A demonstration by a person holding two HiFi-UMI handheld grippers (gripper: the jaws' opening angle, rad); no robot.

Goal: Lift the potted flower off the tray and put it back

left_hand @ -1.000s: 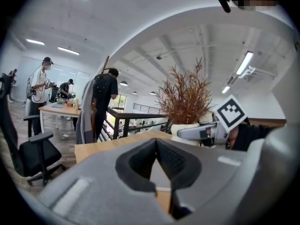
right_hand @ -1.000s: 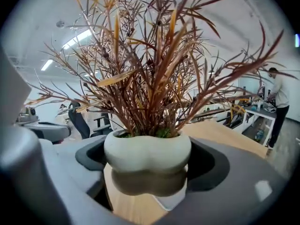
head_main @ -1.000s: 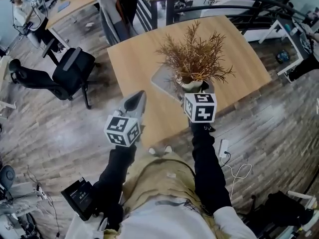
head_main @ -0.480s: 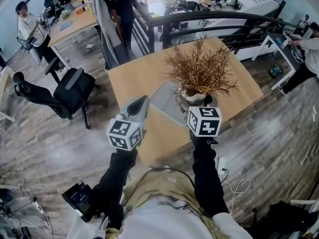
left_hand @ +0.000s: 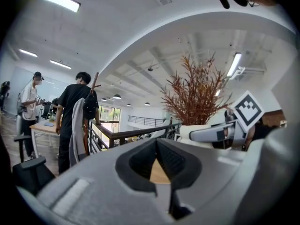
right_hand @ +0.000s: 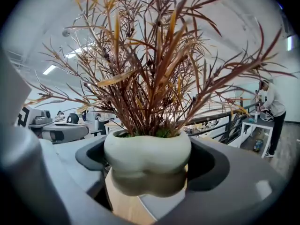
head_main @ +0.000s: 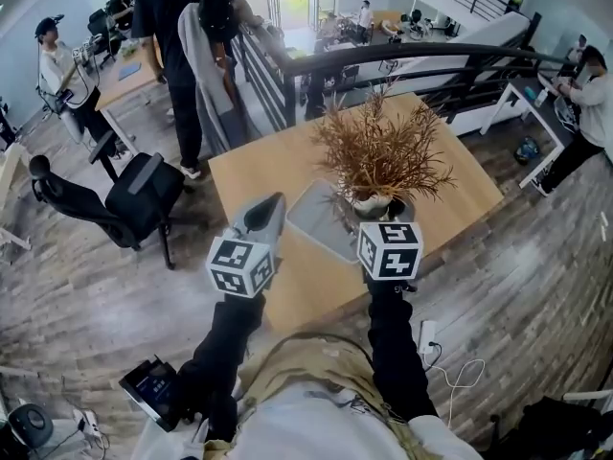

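Observation:
A white pot (head_main: 372, 203) of dry brown flower stalks (head_main: 381, 149) hangs just above the grey tray (head_main: 314, 217) on the wooden table (head_main: 268, 175). My right gripper (head_main: 379, 209) is shut on it, one jaw on each side of the pot (right_hand: 147, 153), with tray and table showing below. The stalks (right_hand: 150, 64) fill the right gripper view. My left gripper (head_main: 262, 215) hovers left of the tray, shut and holding nothing (left_hand: 157, 144). The left gripper view shows the pot (left_hand: 190, 130) and the right gripper (left_hand: 216, 134) off to its right.
A black office chair (head_main: 144, 195) stands left of the table. A dark railing (head_main: 402, 57) runs behind it, with a person and a coat rack (head_main: 187, 36) close by. More people sit at desks further back. A white cable (head_main: 450, 362) lies on the floor at right.
The head view has tipped up, showing more of the room behind the table. My right gripper keeps its hold on the pot, which sits a little higher against the tray. The left gripper stays put.

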